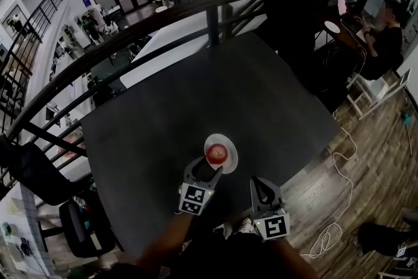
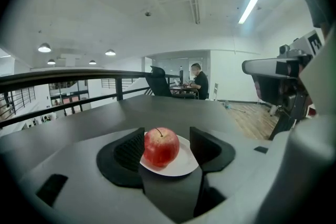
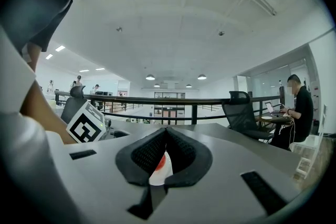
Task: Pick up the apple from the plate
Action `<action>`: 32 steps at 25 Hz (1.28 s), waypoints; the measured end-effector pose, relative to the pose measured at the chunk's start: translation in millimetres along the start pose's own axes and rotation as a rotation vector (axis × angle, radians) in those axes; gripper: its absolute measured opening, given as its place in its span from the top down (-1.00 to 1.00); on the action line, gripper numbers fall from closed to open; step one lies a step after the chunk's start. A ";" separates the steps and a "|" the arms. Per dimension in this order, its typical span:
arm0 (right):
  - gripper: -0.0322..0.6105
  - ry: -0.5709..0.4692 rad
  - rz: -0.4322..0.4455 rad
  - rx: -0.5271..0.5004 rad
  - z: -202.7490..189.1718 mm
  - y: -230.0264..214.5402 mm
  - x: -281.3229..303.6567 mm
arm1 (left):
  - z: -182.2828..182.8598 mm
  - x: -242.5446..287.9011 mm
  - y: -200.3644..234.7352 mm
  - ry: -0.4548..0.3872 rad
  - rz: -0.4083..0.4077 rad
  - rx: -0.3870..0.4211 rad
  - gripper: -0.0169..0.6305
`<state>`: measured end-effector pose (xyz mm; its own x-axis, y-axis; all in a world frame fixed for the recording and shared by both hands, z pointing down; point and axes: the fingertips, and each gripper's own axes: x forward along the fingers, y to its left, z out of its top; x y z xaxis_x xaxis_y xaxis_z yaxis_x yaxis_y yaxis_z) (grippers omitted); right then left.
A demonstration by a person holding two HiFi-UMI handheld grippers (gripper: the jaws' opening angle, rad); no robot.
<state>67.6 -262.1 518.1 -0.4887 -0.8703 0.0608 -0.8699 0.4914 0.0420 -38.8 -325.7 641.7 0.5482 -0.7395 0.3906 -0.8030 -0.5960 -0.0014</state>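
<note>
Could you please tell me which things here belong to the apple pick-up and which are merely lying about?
Job in hand: apple, plate, left gripper, table.

Just about: right gripper (shut, idle), office chair, floor cable, railing, seated person.

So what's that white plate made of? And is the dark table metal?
The plate looks like glazed ceramic or hard plastic: plain white, smooth, with a thin rim and a soft sheen. I can't tell which. The table looks more like matte dark grey laminate or painted board than bare metal: flat, even, no grain, hardly any shine. That's only a guess.
</note>
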 end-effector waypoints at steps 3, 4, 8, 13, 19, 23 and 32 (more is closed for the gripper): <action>0.82 0.004 0.012 -0.002 -5.2 1.7 8.6 | -9.7 11.7 7.0 0.035 -0.015 0.005 -0.02; 0.82 0.006 0.015 0.002 -7.0 1.6 10.9 | -13.0 15.1 7.9 0.047 -0.021 0.008 -0.05; 0.82 0.025 0.015 0.012 -14.3 -2.7 16.4 | -21.4 29.4 6.0 0.086 -0.056 0.009 -0.12; 0.82 0.035 0.016 0.015 -19.9 -4.2 19.7 | -31.3 46.0 8.4 0.128 -0.070 0.021 -0.22; 0.82 0.064 0.003 0.037 -29.3 -11.4 20.3 | -38.5 63.2 16.0 0.171 -0.056 0.037 -0.23; 0.82 0.067 0.004 0.047 -32.4 -15.8 25.8 | -41.3 73.4 15.4 0.189 -0.056 0.043 -0.23; 0.82 0.056 0.021 0.065 -29.9 -15.6 34.6 | -47.5 77.8 14.9 0.216 -0.060 0.064 -0.23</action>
<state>66.3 -298.9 549.4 -0.5038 -0.8559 0.1168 -0.8630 0.5046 -0.0243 -19.1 -377.3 715.7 0.5261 -0.6219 0.5800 -0.7501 -0.6607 -0.0281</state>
